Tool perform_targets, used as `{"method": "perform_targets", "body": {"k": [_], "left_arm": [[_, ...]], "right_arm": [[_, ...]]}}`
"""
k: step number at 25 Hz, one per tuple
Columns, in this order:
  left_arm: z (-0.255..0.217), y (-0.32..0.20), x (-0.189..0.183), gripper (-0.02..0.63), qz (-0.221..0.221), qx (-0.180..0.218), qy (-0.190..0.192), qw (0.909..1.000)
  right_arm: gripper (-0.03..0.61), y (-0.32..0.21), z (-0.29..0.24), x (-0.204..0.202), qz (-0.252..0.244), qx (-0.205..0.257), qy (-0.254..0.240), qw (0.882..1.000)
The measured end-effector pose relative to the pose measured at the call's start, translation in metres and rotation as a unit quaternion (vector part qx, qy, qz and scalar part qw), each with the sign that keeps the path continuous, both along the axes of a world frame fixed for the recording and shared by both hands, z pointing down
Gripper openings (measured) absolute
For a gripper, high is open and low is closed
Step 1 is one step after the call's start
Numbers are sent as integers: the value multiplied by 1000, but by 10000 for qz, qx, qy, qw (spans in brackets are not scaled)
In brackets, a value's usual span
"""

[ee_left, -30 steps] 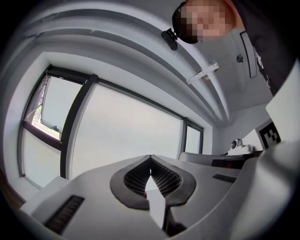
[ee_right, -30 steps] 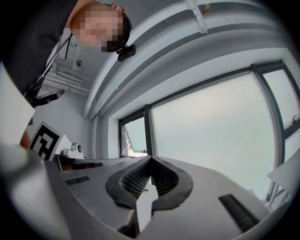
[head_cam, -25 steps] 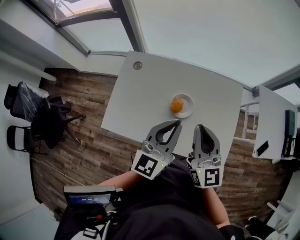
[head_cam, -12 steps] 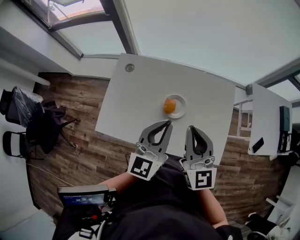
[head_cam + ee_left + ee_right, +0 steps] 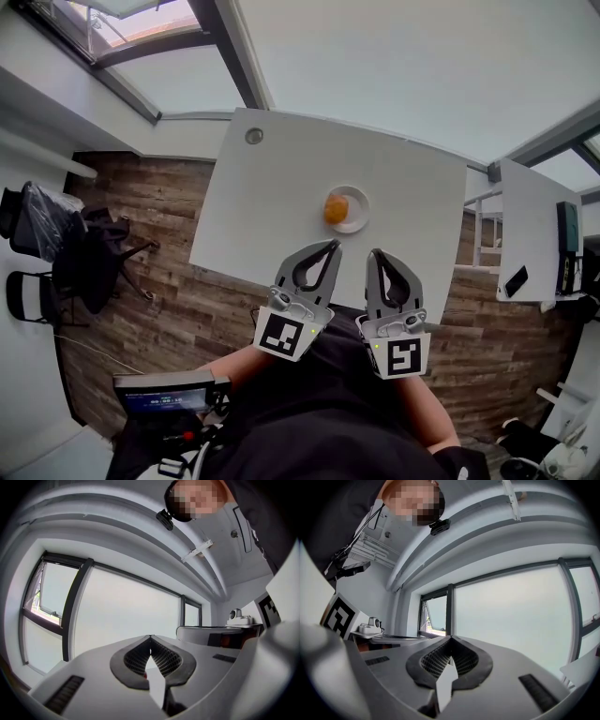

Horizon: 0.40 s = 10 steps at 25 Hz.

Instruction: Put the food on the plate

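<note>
An orange round piece of food [image 5: 335, 208] lies on the left part of a small white plate [image 5: 357, 214], in the middle of a white table [image 5: 281, 197]. My two grippers are held side by side at the table's near edge, short of the plate and pointing toward it. The left gripper [image 5: 335, 244] is shut, its fingertips meeting with nothing between them [image 5: 150, 637]. The right gripper [image 5: 372, 252] is shut as well and holds nothing [image 5: 450, 639]. Both gripper views look level at large windows, and neither shows the plate or the food.
A round grommet [image 5: 254, 136] sits in the table's far left corner. A second white table [image 5: 530, 225] with dark devices stands to the right. Black chairs [image 5: 56, 248] are on the wooden floor at left. A device with a screen [image 5: 169, 394] is beside the person's body.
The head view has shifted, so table, plate and grippers all sit a little further left in the picture. The grippers stay shut, and their distance to the plate looks unchanged.
</note>
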<state>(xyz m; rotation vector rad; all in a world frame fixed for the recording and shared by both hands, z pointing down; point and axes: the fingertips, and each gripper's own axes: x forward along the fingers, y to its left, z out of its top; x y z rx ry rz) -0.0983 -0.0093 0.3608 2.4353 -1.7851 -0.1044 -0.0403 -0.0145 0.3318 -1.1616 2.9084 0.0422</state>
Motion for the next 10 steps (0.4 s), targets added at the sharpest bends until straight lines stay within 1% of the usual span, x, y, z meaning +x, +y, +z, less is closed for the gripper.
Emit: {"method": "perform_targets", "body": {"k": [4, 10], "left_arm": [[-6, 5, -3, 6, -69, 131, -87, 9999], [-4, 12, -3, 6, -74, 74, -64, 9999]], "right_arm": [[6, 3, -5, -1, 15, 74, 76, 9999], [6, 11, -5, -4, -12, 136, 128, 9998]]}}
